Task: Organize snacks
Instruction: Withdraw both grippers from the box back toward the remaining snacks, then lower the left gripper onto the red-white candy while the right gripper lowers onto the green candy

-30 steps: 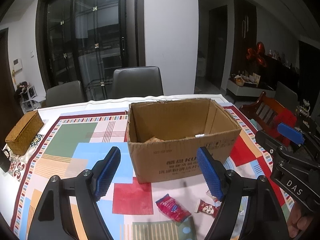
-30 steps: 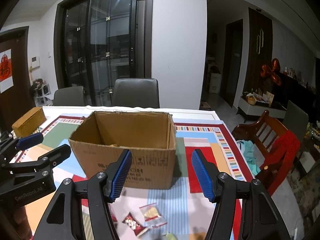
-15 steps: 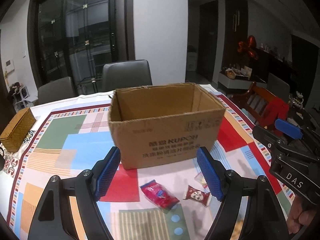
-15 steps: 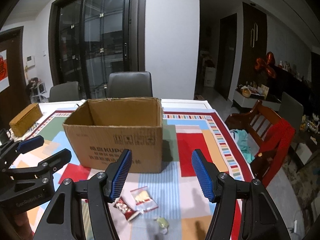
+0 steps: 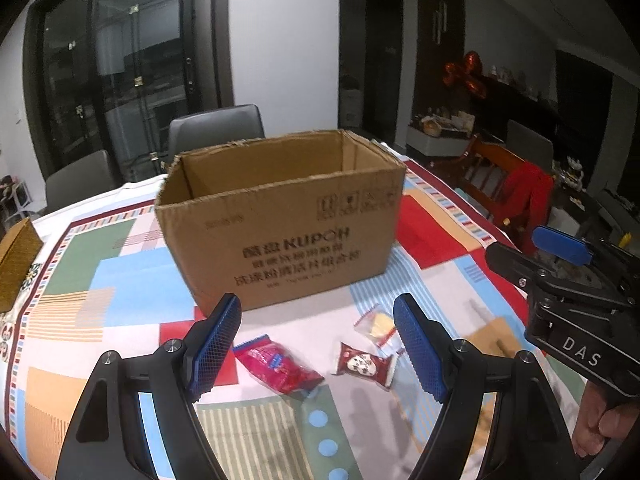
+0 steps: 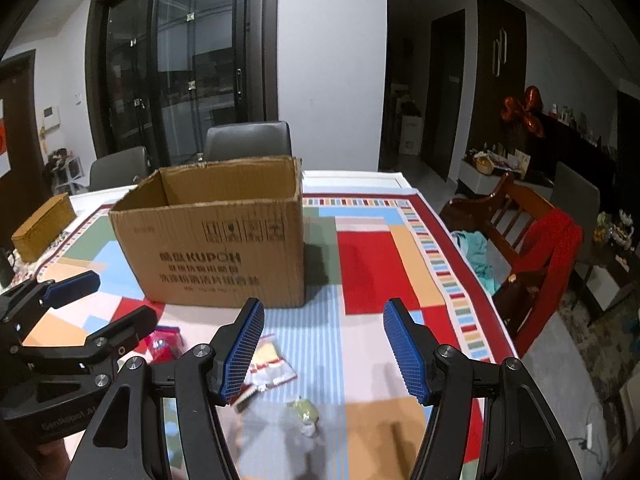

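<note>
An open cardboard box [image 5: 280, 224] [image 6: 216, 236] stands on the patterned tablecloth. In front of it lie loose snacks: a red packet [image 5: 276, 366] [image 6: 162, 342], a dark red wrapped sweet [image 5: 366, 364], a clear bag with a yellow snack [image 5: 378, 322] [image 6: 268, 356] and a small green sweet [image 6: 305, 409]. My left gripper [image 5: 318, 350] hangs open above the red packet and the dark red sweet, holding nothing. My right gripper [image 6: 324, 350] is open and empty above the clear bag and green sweet. Each gripper shows at the edge of the other's view.
A woven basket [image 6: 42, 226] [image 5: 16, 262] sits at the table's far left. Grey chairs [image 6: 248, 140] stand behind the table. A wooden chair with a red garment [image 6: 536, 248] is off the right edge. A hand [image 5: 604, 428] grips the right tool.
Both grippers sank and drew back from the box, so its inside dropped from sight and the snacks in front came further into view. Their jaws kept the same width.
</note>
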Demonstrator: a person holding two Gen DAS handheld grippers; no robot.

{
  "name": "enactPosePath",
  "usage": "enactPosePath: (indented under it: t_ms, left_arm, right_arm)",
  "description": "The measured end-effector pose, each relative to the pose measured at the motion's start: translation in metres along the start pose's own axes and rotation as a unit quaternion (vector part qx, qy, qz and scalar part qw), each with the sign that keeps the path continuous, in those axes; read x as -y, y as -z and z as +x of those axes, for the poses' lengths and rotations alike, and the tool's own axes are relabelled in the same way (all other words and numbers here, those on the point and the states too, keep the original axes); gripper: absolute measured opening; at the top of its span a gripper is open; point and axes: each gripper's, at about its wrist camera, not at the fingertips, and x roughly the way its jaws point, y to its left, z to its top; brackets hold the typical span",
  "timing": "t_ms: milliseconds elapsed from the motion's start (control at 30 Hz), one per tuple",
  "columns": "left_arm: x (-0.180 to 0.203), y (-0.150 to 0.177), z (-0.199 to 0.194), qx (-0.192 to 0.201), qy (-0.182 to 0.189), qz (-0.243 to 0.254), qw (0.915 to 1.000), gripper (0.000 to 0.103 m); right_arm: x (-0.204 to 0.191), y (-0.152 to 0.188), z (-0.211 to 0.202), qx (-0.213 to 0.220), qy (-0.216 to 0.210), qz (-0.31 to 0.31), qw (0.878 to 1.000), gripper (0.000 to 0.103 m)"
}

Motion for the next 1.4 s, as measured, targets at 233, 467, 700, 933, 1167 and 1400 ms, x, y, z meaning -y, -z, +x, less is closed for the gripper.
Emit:
enactPosePath:
  t_ms: [233,467,700,933,1167,1400]
  left_arm:
    - [0.007,0.011,0.008,-0.008,0.02,0.028,0.9994,0.078]
    - [0.015,0.023,0.018,-0.025,0.033,0.051,0.9978,0.078]
    - [0.024,0.032,0.028,-0.043,0.046,0.067,0.9957,0.078]
    - [0.029,0.041,0.04,-0.065,0.062,0.083,0.9925,0.078]
    - [0.03,0.045,0.052,-0.084,0.07,0.09,0.9899,0.078]
    - [0.032,0.052,0.067,-0.102,0.074,0.097,0.9872,0.078]
  right_arm:
    - [0.003,0.018,0.007,-0.021,0.002,-0.002,1.0,0.063]
    - [0.005,0.031,0.013,-0.036,0.002,-0.001,0.999,0.063]
    - [0.006,0.039,0.018,-0.049,0.0,0.0,0.999,0.063]
    - [0.006,0.048,0.025,-0.063,-0.003,-0.002,0.998,0.063]
    - [0.003,0.057,0.037,-0.087,-0.012,-0.007,0.996,0.063]
    - [0.006,0.065,0.055,-0.123,-0.027,0.005,0.992,0.063]
